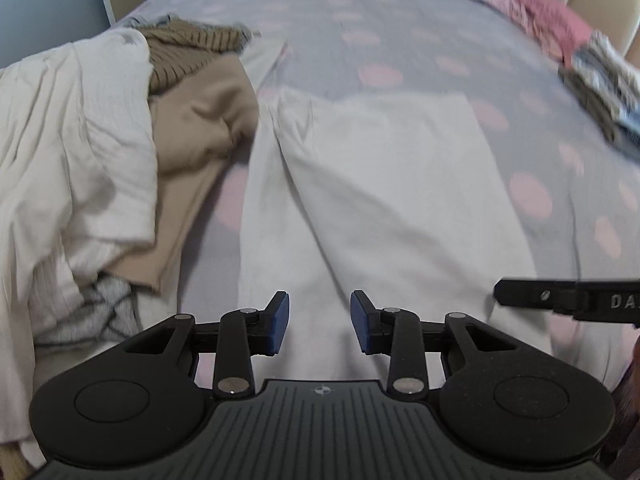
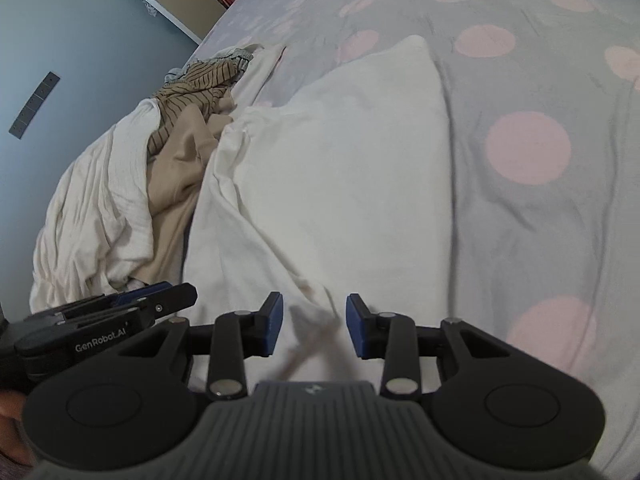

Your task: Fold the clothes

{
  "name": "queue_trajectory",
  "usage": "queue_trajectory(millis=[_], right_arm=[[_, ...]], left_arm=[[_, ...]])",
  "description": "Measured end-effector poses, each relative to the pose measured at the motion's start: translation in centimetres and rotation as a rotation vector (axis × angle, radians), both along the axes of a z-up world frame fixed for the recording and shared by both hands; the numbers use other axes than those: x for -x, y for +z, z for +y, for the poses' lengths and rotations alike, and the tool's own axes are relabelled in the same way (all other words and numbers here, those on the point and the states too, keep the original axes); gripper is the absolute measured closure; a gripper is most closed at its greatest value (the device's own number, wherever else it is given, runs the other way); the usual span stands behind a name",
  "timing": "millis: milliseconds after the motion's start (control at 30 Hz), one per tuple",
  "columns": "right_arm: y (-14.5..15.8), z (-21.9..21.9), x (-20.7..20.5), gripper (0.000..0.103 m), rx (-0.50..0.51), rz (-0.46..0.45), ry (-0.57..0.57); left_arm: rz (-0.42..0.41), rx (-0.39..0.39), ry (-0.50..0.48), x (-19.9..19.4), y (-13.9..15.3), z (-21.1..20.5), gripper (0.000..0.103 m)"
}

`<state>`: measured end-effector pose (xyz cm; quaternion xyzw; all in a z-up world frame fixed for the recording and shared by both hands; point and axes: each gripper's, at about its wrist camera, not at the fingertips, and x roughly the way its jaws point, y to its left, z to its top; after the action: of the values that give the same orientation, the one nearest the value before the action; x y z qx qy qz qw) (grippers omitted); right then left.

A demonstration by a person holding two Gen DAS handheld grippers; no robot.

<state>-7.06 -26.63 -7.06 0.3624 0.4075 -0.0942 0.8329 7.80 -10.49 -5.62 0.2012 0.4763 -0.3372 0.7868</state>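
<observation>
A white garment (image 1: 372, 184) (image 2: 332, 184) lies partly folded on the grey bed sheet with pink dots (image 1: 400, 20) (image 2: 540, 208). My left gripper (image 1: 319, 322) hovers open over the garment's near end, nothing between its blue pads. In the right wrist view my right gripper (image 2: 314, 322) is open above a creased near edge of the same garment. The left gripper's body shows at the lower left of the right wrist view, and the right gripper's finger (image 1: 560, 300) enters the left wrist view from the right.
A heap of unfolded clothes lies to the left: a white piece (image 1: 76, 152) (image 2: 100, 208), a tan piece (image 1: 200, 128) (image 2: 180, 160) and a brown striped knit (image 1: 184, 52) (image 2: 200, 84). A pink garment (image 1: 540, 16) and a patterned one (image 1: 600, 88) sit far right.
</observation>
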Motion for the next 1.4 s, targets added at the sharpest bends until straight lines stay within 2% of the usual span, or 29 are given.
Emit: queue_trajectory(millis=[67, 167, 200, 400, 533, 833, 1067, 1233, 1400], right_arm=[[0.0, 0.1, 0.4, 0.064, 0.021, -0.003, 0.001], [-0.1, 0.0, 1.1, 0.082, 0.05, -0.017, 0.001], [-0.2, 0.0, 1.3, 0.085, 0.058, -0.019, 0.005], [-1.5, 0.6, 1.3, 0.093, 0.08, -0.001, 0.057], [-2.4, 1.4, 0.8, 0.094, 0.095, 0.006, 0.107], [-3.6, 2.9, -0.7, 0.093, 0.128, 0.002, 0.184], [-2.9, 5.2, -2.0, 0.093, 0.186, -0.051, 0.261], [-1.6, 7.2, -2.3, 0.093, 0.23, -0.135, 0.354], [-1.7, 9.2, -3.0, 0.093, 0.227, -0.162, 0.437]], left_arm=[[-0.008, -0.025, -0.006, 0.6, -0.1, -0.1, 0.072], [-0.017, -0.024, -0.01, 1.6, 0.2, -0.3, 0.072], [-0.011, -0.016, -0.01, 1.9, 0.3, -0.3, 0.072], [0.029, -0.022, 0.016, 3.0, 0.0, -1.3, 0.072], [0.053, -0.022, 0.05, 2.6, -0.5, -1.7, 0.072], [0.148, 0.042, 0.184, 0.0, -0.3, -0.6, 0.072], [0.185, 0.068, 0.236, -1.4, -0.1, -0.2, 0.071], [0.2, 0.098, 0.263, -2.2, 0.0, 0.6, 0.066], [0.247, 0.139, 0.317, -3.3, -0.1, 2.0, 0.066]])
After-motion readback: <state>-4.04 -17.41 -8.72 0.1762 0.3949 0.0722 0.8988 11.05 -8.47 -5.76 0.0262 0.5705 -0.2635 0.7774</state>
